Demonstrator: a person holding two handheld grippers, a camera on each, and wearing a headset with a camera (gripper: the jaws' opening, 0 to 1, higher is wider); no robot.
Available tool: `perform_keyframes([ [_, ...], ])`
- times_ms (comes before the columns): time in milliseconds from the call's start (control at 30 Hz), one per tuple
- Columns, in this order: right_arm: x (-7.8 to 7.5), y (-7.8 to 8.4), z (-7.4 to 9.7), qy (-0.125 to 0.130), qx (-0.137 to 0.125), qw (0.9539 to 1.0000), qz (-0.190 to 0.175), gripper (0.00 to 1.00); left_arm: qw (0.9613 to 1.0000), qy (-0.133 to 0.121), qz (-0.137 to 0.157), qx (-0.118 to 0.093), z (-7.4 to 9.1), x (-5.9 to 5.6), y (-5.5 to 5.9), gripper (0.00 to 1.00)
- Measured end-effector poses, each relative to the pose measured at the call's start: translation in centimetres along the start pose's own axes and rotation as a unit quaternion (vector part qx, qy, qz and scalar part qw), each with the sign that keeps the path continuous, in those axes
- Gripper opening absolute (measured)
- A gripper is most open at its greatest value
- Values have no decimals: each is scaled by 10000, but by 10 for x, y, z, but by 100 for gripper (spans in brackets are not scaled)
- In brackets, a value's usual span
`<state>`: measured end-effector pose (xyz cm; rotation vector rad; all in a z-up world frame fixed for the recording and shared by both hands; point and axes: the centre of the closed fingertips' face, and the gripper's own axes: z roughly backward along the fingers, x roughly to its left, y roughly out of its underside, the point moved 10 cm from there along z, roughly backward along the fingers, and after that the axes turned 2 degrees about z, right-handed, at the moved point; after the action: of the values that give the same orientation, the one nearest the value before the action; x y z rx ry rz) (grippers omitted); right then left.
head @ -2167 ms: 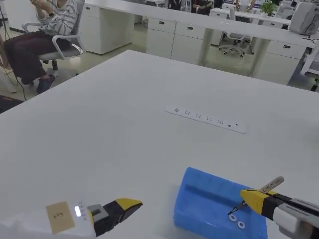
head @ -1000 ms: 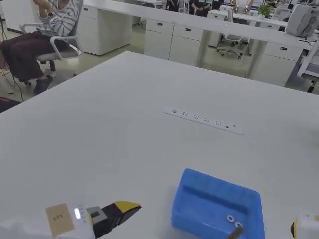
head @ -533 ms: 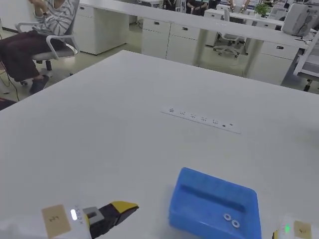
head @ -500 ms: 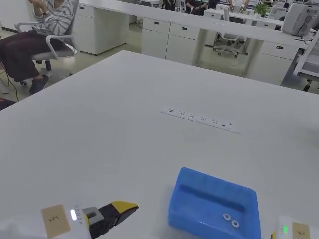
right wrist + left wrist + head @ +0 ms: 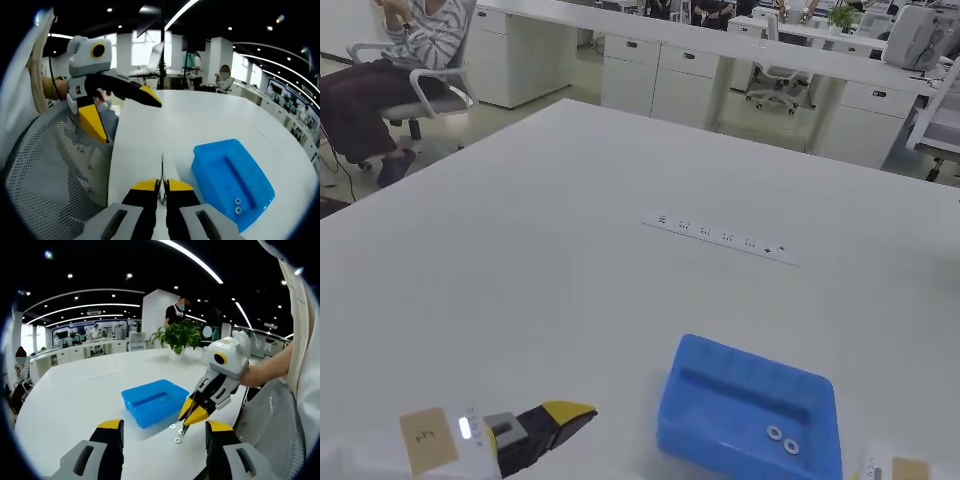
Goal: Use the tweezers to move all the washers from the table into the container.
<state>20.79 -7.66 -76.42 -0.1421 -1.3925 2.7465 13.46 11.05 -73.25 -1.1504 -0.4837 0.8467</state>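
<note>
The blue container (image 5: 748, 412) sits near the table's front edge with two washers (image 5: 782, 440) in it. In the right gripper view my right gripper (image 5: 162, 186) is shut on thin tweezers (image 5: 162, 170), and the container (image 5: 232, 181) lies ahead to the right. In the left gripper view, loose washers (image 5: 176, 433) lie on the table in front of the container (image 5: 152, 401). The tweezers' tip (image 5: 184, 429) hangs just above them, held by the right gripper (image 5: 192, 416). My left gripper (image 5: 165, 425) is open with nothing in it; it rests left of the container (image 5: 570, 415).
A flush socket strip (image 5: 720, 238) lies in the white table's (image 5: 540, 250) middle. A person sits on a chair (image 5: 410, 90) at the far left, with desks and cabinets (image 5: 720, 90) beyond. A mesh chair back (image 5: 55, 170) is close on the near side.
The right gripper with the tweezers has pulled back from over the container and dropped toward the bottom right edge of the head view. Two washers stay in the container. The left gripper barely moved.
</note>
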Motion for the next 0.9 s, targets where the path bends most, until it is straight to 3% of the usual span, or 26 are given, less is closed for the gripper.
perform_keyframes([
  [367, -14, -21, 18, 196, -365, 9990, -185, 2, 10000, 6, -15, 9, 0, 0, 0, 66],
  [900, -50, -31, 42, 568, -464, 9964, -419, 2, 10000, -1, 0, 1, 0, 2, 0, 66],
])
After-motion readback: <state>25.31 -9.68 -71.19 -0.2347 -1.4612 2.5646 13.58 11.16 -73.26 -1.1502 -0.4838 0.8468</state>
